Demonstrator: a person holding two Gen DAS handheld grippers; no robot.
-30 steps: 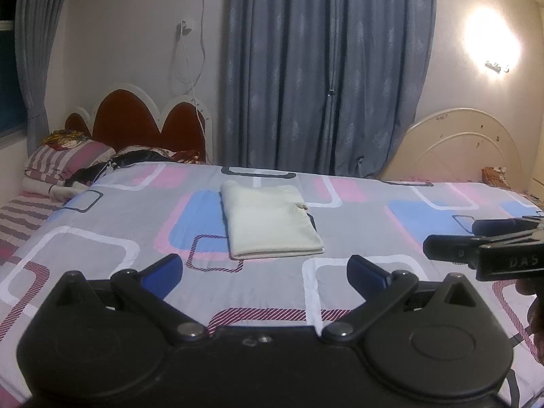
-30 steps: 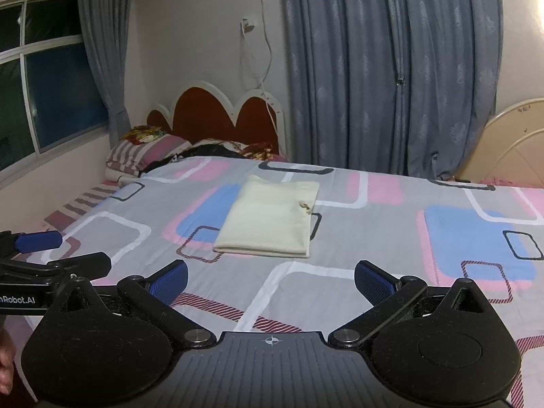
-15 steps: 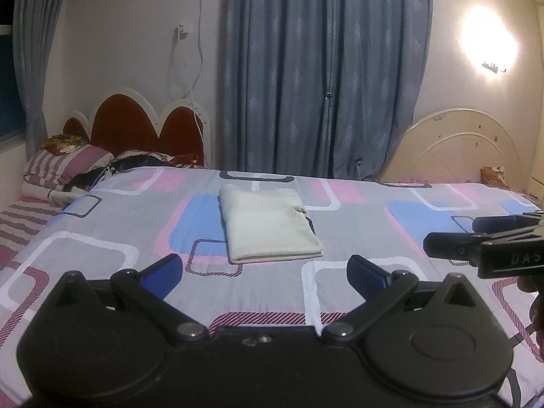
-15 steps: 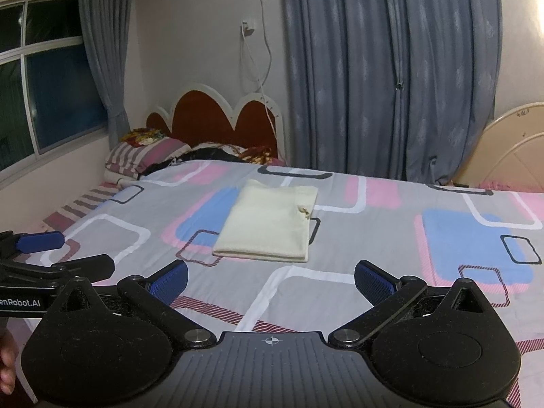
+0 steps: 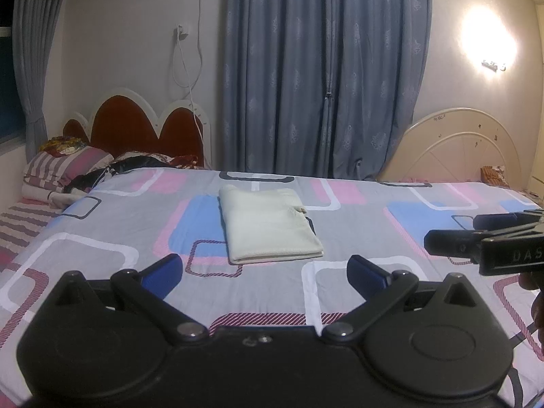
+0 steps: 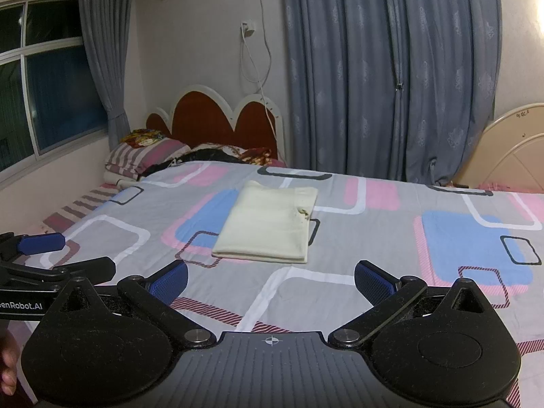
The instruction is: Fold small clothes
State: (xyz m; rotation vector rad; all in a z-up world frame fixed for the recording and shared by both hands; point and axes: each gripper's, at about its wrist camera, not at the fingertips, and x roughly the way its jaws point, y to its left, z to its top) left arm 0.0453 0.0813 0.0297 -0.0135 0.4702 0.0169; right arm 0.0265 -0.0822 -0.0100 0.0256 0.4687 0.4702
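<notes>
A cream garment (image 5: 268, 226) lies folded into a neat rectangle on the patterned bedspread (image 5: 102, 231); it also shows in the right wrist view (image 6: 268, 227). My left gripper (image 5: 265, 272) is open and empty, held above the bed's near side, well short of the garment. My right gripper (image 6: 272, 280) is open and empty, also short of it. Each gripper shows from the side in the other's view: the right one (image 5: 482, 241) at the right edge, the left one (image 6: 44, 255) at the left edge.
Striped pillows (image 6: 146, 156) and dark clothes (image 6: 200, 156) lie by the red headboard (image 6: 210, 119). Blue curtains (image 5: 323, 68) hang behind the bed. A cream footboard (image 5: 459, 149) stands at the right. A window (image 6: 40, 95) is on the left wall.
Both cameras have tilted or risen slightly, so the bed sits a little lower in view. The garment lies unmoved and both grippers stay open.
</notes>
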